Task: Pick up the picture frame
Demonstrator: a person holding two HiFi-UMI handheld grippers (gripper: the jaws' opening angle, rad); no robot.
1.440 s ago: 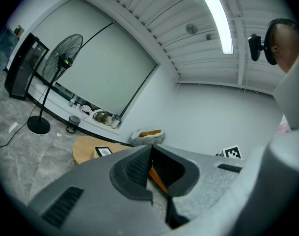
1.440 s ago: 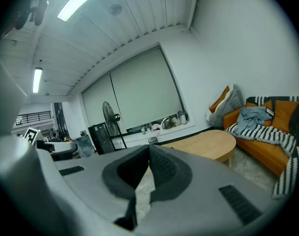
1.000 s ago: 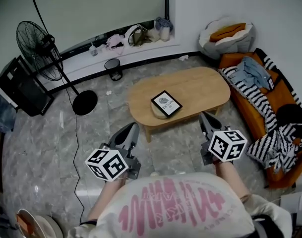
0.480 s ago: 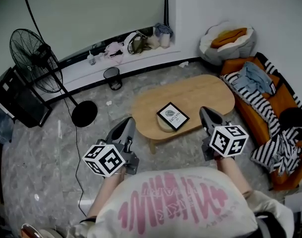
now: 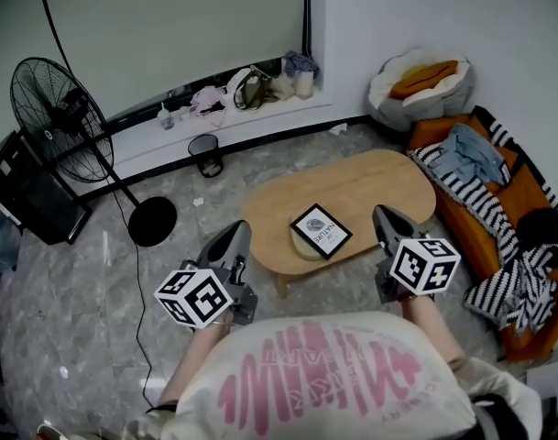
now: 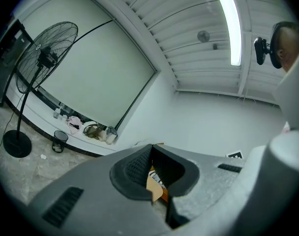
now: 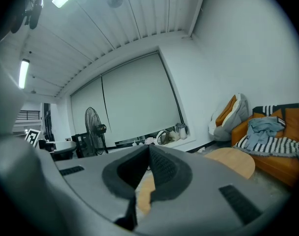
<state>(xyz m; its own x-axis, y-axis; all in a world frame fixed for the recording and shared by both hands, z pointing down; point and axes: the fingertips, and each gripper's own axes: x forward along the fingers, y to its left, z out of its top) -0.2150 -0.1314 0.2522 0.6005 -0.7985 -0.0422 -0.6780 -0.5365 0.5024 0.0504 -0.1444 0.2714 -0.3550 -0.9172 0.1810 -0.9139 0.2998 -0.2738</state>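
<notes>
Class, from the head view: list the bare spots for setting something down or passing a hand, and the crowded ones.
Free: the oval wooden coffee table is bare from the black-edged picture frame to its end by the orange sofa. The grey tiled floor between table and black fan base is open. Crowded: the clothes-strewn sofa and cluttered window ledge.

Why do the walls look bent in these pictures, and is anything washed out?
Head view: the wide lens bows the walls, while the picture frame is sharp. Left gripper view: fisheye, black corners, ceiling light blown out white. Right gripper view: same rounded distortion and dark corners.
</notes>
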